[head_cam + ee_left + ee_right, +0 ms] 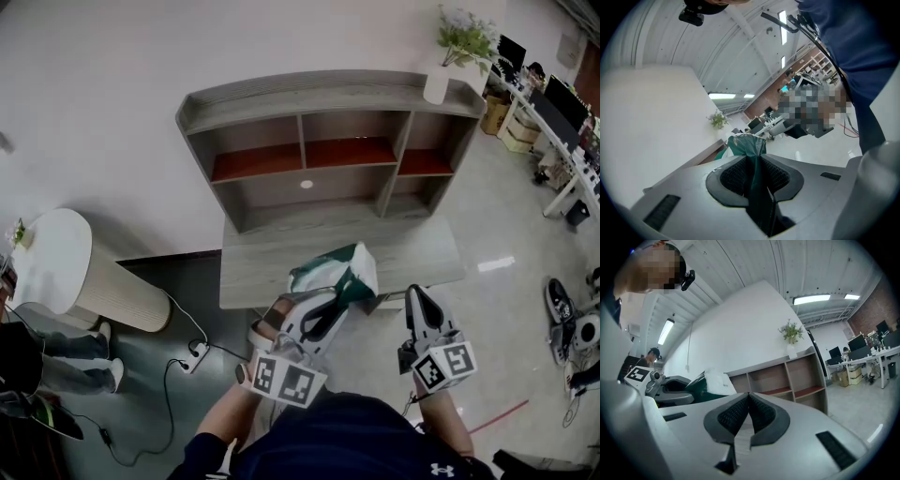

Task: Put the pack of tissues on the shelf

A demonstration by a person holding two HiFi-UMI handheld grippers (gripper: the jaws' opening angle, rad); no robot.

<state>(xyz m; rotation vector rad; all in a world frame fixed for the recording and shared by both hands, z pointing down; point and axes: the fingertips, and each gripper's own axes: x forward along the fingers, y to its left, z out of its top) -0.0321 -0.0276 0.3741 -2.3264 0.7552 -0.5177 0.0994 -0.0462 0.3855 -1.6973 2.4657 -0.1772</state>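
The pack of tissues [343,262], wrapped in green and white plastic, hangs just above the front edge of the wooden desk top [272,267]. My left gripper [339,289] is shut on its green wrapper. In the left gripper view the green film [746,145] is pinched between the pads and bunches up beyond them. My right gripper [413,292] is to the right of the pack, shut with nothing in it. The right gripper view shows its closed tips [748,394], with the pack [715,380] to the left. The shelf unit [319,94] stands behind, its compartments [352,150] empty.
A potted plant in a white vase [439,82] stands on the shelf's top right corner. A round white side table [56,262] is at the left, with a power strip and cables [197,354] on the floor. Office desks with monitors [562,103] and shoes [560,300] are at the right.
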